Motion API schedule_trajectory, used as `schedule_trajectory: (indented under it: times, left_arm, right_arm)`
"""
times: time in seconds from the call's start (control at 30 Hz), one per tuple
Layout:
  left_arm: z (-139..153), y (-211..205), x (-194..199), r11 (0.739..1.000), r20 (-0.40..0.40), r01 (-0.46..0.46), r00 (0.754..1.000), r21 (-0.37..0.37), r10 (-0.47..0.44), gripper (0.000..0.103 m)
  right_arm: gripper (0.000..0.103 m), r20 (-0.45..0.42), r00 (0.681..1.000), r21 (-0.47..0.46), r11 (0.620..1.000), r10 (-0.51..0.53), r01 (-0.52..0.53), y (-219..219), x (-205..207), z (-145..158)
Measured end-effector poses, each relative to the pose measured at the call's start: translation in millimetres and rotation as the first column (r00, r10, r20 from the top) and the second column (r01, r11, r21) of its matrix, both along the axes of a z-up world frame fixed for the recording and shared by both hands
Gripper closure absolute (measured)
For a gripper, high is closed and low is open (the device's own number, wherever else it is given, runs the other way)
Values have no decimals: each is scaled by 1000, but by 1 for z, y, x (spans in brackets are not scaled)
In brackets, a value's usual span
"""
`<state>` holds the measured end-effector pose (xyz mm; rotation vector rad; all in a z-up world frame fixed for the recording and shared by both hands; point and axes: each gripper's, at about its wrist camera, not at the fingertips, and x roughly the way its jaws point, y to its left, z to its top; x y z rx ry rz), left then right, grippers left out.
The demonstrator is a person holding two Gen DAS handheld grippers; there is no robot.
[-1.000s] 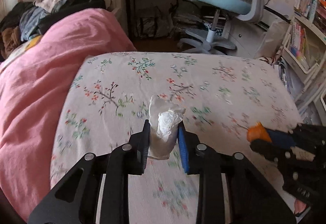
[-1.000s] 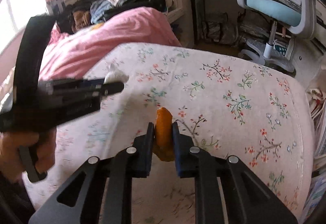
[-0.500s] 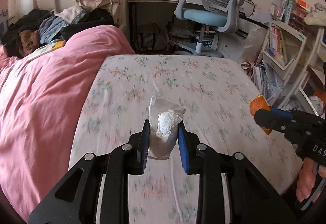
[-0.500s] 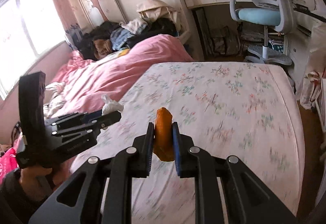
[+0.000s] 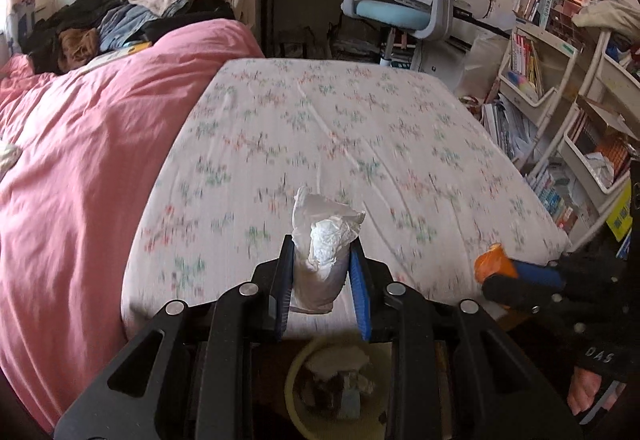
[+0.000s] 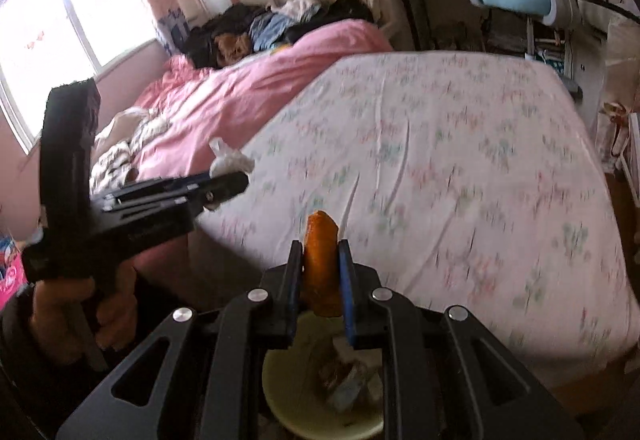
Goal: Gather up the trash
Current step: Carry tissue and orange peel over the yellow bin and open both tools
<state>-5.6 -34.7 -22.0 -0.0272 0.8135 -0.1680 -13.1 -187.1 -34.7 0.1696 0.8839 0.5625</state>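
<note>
To do this well, the left gripper [image 5: 322, 272] pinching the white tissue [image 5: 320, 252] and the right gripper [image 6: 322, 272] pinching the orange peel [image 6: 321, 260] should both sit right over the round bin [image 6: 280, 406] before letting go.

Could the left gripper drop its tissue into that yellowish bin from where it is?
Probably yes. The left gripper, shut on the crumpled tissue, hangs past the bed's edge, with the open bin just below and nothing between. The right gripper with its orange scrap is off to one side.
</note>
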Motion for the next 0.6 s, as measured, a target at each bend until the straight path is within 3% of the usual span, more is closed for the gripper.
schedule_trajectory:
  times: [0.2, 0.27, 0.3, 0.33, 0.4, 0.47, 0.53, 0.6]
  left_arm:
    - [-12, -2, -23, 1000, -64, -7, 998, -3, 7, 78]
    - [-28, -4, -31, 1000, -152, 13, 988, -28, -17, 75]
    - [-35, -4, -33, 999, -189, 19, 982, -42, -27, 71]
    - [-43, -5, -36, 998, -232, 20, 972, -55, -32, 63]
    - [-47, -8, -43, 999, -246, 19, 969, -40, -28, 55]
    - [-39, -10, -49, 1000, -193, 9, 981, -1, -9, 32]
    - [-31, -7, -53, 999, -133, -36, 990, 30, 40, 17]
    - [-26, -1, -54, 997, -106, -72, 992, 32, 75, 13]
  right_arm:
    - [83, -91, 995, -67, 997, 36, -43, 12, -24, -25]
    - [66, -126, 992, -104, 994, 31, -44, 14, -29, -35]
    - [54, -133, 991, -119, 992, 14, -30, 13, -32, -38]
    - [52, -134, 991, -128, 992, -1, -16, 11, -33, -40]
    - [48, -136, 990, -132, 991, -35, 17, 5, -35, -40]
    - [40, -123, 990, -139, 989, -73, 56, 1, -35, -40]
    - [36, -100, 988, -156, 982, -120, 104, -3, -37, -39]
    - [32, -52, 984, -180, 971, -169, 157, -6, -39, -35]
